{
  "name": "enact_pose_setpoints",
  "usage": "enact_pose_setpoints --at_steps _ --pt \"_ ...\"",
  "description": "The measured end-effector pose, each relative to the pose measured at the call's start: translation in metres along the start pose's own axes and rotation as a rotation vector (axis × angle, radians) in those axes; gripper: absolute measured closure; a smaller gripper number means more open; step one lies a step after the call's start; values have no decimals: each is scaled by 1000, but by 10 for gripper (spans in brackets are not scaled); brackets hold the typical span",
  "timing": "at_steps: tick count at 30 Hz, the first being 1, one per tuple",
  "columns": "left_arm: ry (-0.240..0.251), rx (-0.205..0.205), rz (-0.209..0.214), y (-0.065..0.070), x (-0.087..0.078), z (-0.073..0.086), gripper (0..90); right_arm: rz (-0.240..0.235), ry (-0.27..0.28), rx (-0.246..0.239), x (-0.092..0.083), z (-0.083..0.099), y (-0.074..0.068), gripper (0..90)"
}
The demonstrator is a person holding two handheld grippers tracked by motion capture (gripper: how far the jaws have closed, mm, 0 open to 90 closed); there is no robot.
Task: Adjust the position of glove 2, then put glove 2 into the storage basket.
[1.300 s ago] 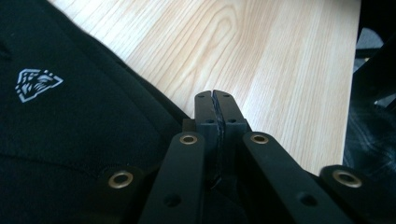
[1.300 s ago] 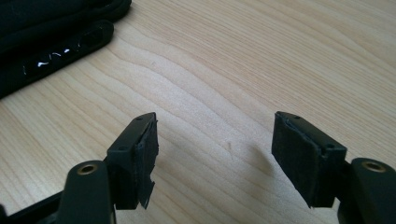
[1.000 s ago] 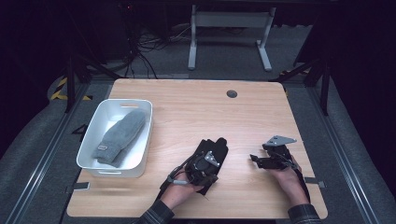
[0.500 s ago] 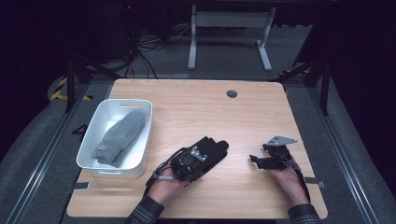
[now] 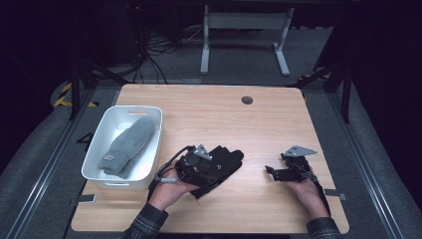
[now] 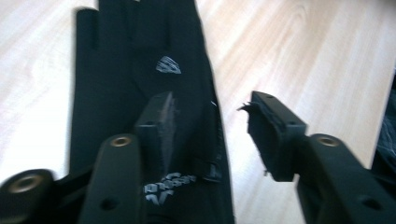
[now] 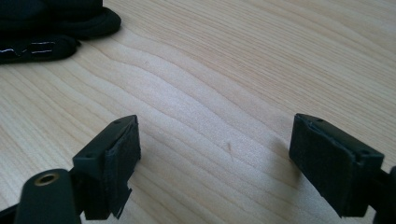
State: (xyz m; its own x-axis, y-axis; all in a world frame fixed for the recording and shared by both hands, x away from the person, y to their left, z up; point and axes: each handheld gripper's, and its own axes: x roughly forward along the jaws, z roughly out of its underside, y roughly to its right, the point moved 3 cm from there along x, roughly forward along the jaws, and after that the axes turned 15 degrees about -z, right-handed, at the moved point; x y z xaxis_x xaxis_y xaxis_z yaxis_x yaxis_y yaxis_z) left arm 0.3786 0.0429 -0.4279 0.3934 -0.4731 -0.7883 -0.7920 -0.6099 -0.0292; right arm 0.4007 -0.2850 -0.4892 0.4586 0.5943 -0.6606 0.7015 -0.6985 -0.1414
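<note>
The black glove [image 5: 221, 162] is lain over by the left gripper [image 6: 210, 123], whose jaws have just been opening, unpinched. A grey mitten [image 5: 128, 146] is held in the white bin [image 5: 102, 129] beside it. The right gripper [image 7: 215, 154] is spread over bare table [image 5: 268, 124].

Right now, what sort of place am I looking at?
Probably a lab or recording workspace: a wooden table on a dark floor, loose cables behind it, and a person working a handheld tool over it.

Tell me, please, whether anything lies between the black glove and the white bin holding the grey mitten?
Nothing visible does. The black glove lies flat on the table just right of the white bin, with the left gripper over its cuff, jaws open. Bare wood separates glove and bin; the grey mitten fills part of the bin.
</note>
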Motion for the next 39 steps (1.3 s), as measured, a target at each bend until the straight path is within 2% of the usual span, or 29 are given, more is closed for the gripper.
enact_pose_setpoints --at_steps 5,6,8,11,16,22,28,31,35,39 --pt "-5 22 -58 -7 6 -10 254 -4 1 3 0 0 0 168" --pt "4 13 -67 -9 7 -12 218 -4 1 3 0 0 0 167" --pt "5 16 -71 -12 11 -17 159 -3 1 3 0 0 0 164" --pt "-11 51 -86 -14 18 -19 146 -3 1 3 0 0 0 164" --pt "-54 75 -102 -17 33 -18 142 -2 0 3 0 0 0 164" --pt "-69 57 -116 -21 48 -16 138 -1 0 4 0 0 0 164" --pt "-103 65 -129 -21 60 -10 134 -3 1 2 0 1 0 164" --pt "-123 76 -126 -20 65 -8 148 -3 1 1 -1 1 0 164" --pt "-121 66 -95 -19 66 -6 195 -3 0 1 -1 1 0 164" --pt "-120 70 -92 -18 65 -5 231 -3 0 2 -1 1 0 163"
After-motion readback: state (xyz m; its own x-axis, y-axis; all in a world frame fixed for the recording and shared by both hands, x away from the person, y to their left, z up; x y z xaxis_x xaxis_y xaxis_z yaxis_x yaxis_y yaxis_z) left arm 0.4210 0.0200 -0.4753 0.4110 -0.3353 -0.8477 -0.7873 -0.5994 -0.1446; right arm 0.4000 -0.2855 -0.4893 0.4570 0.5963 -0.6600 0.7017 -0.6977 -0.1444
